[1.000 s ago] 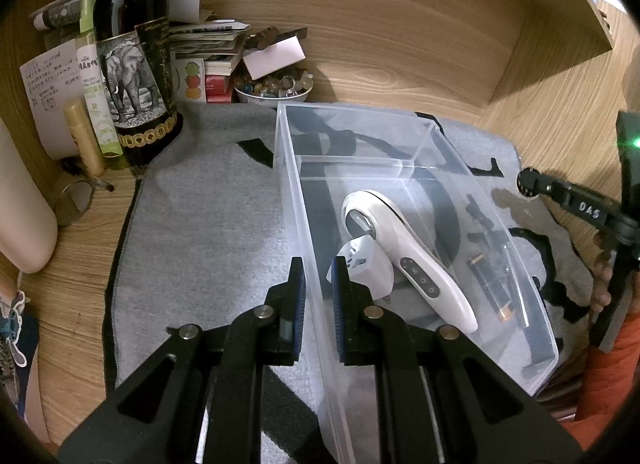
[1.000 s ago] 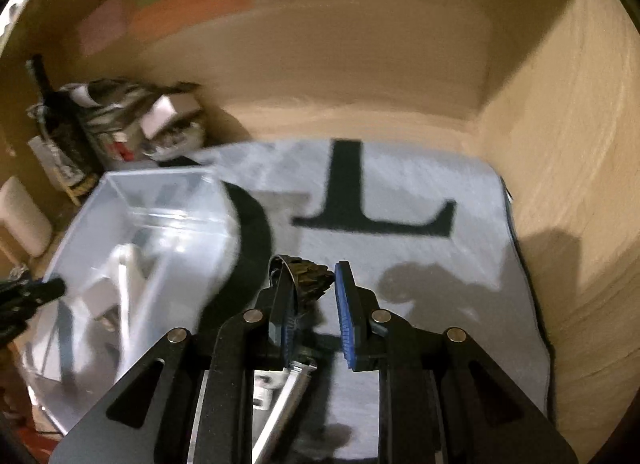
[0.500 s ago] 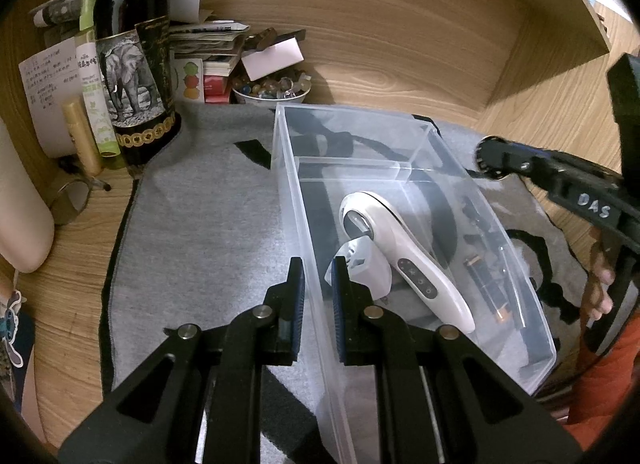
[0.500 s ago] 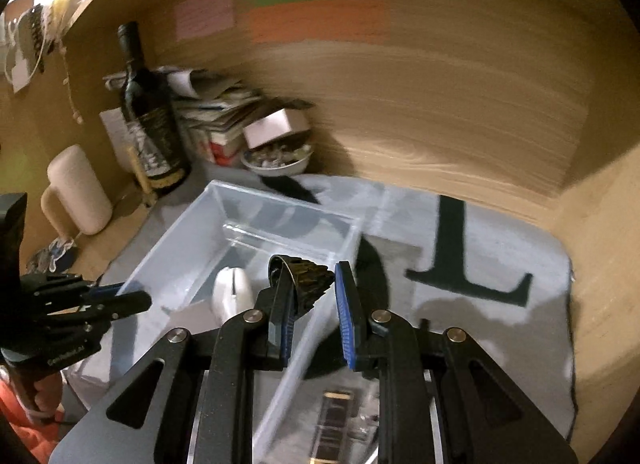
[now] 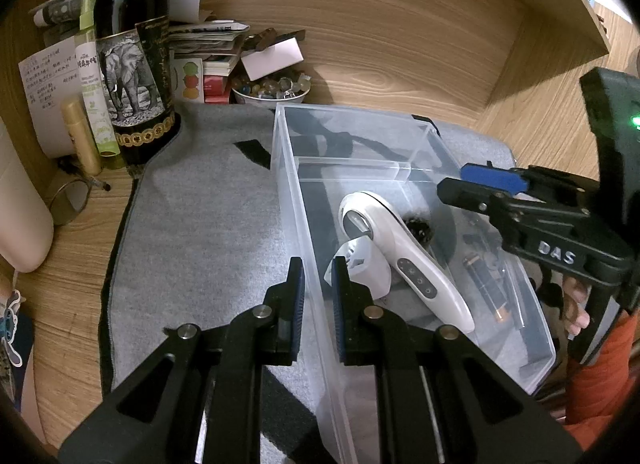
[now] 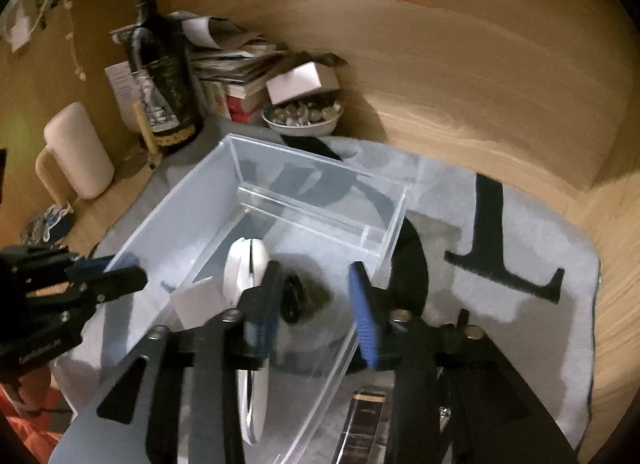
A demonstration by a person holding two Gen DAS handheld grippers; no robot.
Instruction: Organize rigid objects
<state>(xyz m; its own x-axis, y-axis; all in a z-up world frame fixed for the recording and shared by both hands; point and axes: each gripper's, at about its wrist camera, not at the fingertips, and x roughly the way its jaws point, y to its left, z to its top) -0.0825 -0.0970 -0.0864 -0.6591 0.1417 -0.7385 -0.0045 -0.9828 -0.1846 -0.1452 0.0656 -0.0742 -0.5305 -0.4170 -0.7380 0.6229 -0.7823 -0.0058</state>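
Note:
A clear plastic bin [image 5: 288,200] stands on a grey mat [image 5: 208,216]. My left gripper [image 5: 317,296] is shut on the bin's left wall near the front. Inside lie a white handheld device [image 5: 404,252], a white cap [image 5: 360,268], a battery [image 5: 486,284] and a small dark spiky object [image 5: 418,226]. My right gripper [image 6: 314,304] is open above the bin, with the dark object [image 6: 304,296] below its fingers. It shows in the left wrist view [image 5: 480,188] over the bin's right side.
A wine bottle [image 5: 136,60], a spray bottle [image 5: 94,76], stacked papers and a bowl of small items [image 5: 272,88] crowd the back left corner. A cream mug [image 6: 76,148] stands at left. Wooden walls enclose the back and right.
My right gripper moved left over the bin, opened, and let go of the dark spiky object, which now lies in the bin. My left gripper has stayed on the bin wall.

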